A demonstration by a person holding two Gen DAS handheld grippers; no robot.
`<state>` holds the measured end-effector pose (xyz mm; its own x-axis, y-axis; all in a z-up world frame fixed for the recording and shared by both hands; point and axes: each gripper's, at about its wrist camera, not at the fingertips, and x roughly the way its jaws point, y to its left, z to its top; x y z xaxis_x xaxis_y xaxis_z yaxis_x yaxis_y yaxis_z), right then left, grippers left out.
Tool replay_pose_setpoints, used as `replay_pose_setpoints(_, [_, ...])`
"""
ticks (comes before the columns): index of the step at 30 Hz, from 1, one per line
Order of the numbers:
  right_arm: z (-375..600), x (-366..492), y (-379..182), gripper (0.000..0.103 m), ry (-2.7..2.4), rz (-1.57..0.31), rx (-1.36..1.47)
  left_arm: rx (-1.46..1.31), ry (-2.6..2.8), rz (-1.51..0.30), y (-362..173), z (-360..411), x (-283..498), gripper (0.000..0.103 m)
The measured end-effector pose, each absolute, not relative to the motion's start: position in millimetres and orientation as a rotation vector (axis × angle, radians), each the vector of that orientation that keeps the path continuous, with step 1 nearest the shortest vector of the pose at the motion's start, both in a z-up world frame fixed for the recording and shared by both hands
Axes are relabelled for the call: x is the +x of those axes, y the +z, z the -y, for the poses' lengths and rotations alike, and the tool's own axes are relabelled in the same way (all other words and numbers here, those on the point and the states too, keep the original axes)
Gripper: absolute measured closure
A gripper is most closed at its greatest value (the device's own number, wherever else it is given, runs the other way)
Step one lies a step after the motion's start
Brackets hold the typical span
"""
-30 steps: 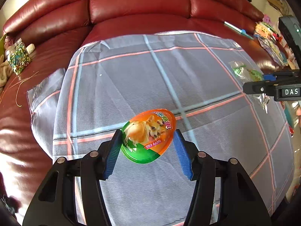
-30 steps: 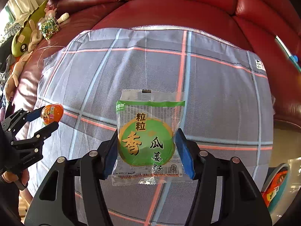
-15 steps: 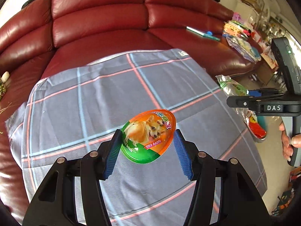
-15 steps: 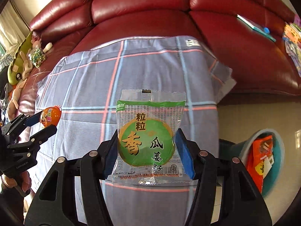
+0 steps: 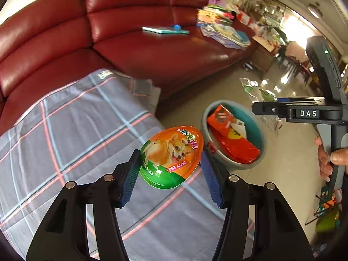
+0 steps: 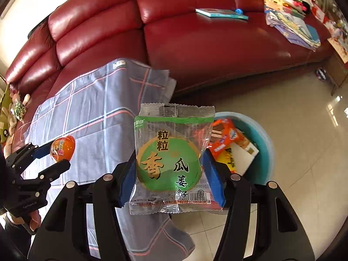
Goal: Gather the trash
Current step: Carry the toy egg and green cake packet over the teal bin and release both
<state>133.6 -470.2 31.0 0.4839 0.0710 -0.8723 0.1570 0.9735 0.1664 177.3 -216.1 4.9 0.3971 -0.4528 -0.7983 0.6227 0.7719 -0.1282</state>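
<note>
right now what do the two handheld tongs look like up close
Both are matte black plastic frames with silver pivot screws and ribbed blue pads on the fingers. The right tongs, seen from the left tongs, carry a white "DAS" label and a grip with a small green light. The left frame has tiny unreadable white lettering in the right view. No cables or sleeves show.

You held an orange and green egg (image 5: 171, 156) printed with a tan dog, and a clear packet (image 6: 173, 163) with a green circle and gold lettering. The cloth (image 5: 65, 130) was grey-blue with pink and pale blue checks. The sofa (image 5: 152, 50) was dark red leather. The bin (image 6: 264, 137) was teal, holding orange-red wrappers (image 5: 232, 141).
</note>
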Motion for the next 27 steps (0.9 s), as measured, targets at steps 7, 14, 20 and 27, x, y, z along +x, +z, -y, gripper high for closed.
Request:
replay_pose_setpoints(7, [533, 106, 18, 0.048, -0.121, -1.075, 0.325, 0.264, -0.796, -0.998, -20, 301, 173, 0.046])
replay_pose_setpoints(14, [570, 92, -7, 0.048, -0.154, -1.098, 0.382, 0.321, -0.857, -1.056, -53, 365, 164, 0.045])
replay_pose_setpoints(20, [586, 91, -27, 0.048, -0.162, -1.121, 0.404, 0.341, -0.883, -1.106, -82, 399, 163, 0.045])
replay_pose_setpoints(27, [594, 98, -39, 0.047, -0.171, -1.137, 0.408, 0.329, -0.882, -1.146, -104, 416, 171, 0.044])
